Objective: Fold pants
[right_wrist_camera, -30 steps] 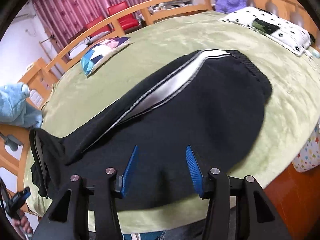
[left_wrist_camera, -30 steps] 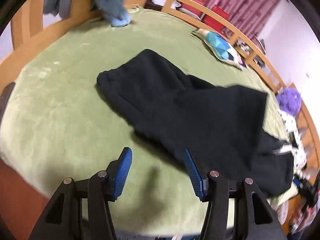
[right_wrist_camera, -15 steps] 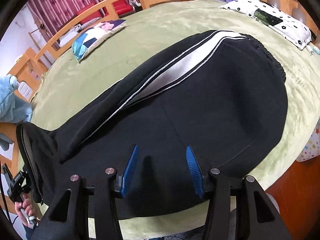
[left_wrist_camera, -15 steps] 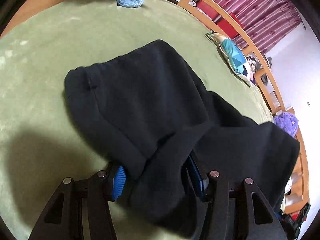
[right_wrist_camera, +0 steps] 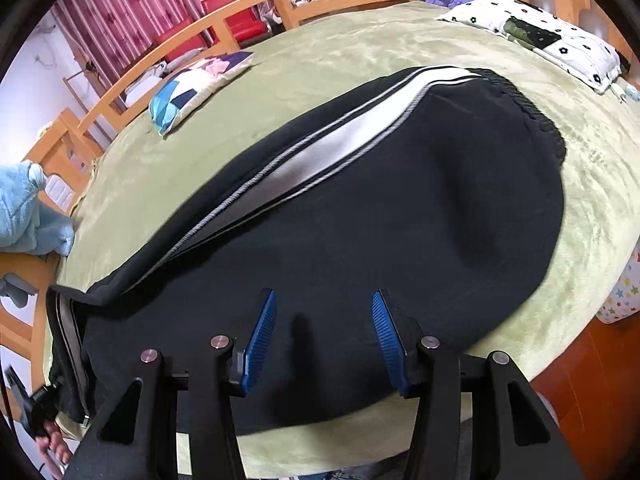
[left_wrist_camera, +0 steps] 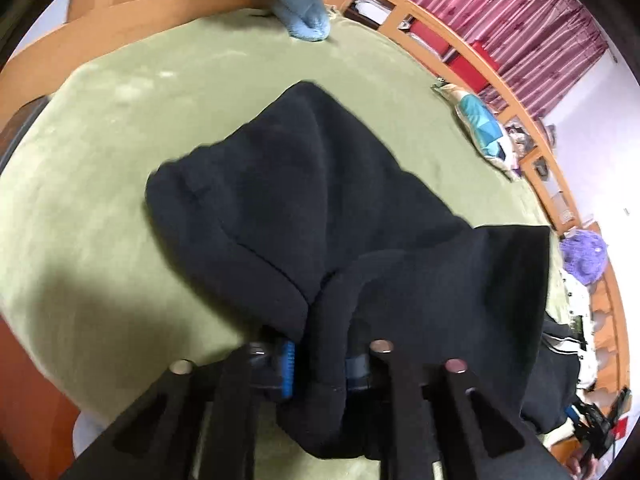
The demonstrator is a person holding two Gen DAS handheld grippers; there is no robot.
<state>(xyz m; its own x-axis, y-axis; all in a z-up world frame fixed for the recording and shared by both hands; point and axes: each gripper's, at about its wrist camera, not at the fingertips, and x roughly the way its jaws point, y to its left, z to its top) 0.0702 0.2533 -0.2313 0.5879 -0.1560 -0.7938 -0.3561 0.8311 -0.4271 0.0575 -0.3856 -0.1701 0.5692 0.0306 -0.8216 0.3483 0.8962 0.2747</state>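
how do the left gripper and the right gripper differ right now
The left gripper has just been closing and pinches a bunched fold of the black pants; the right gripper stands open with nothing between its blue pads. The left's pads are mostly buried in cloth; the right's show fully. Both hover over the pants.

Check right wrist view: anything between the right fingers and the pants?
No. In the right wrist view the right gripper is open over the black pants, with only pants fabric showing in the gap and no other object in between.
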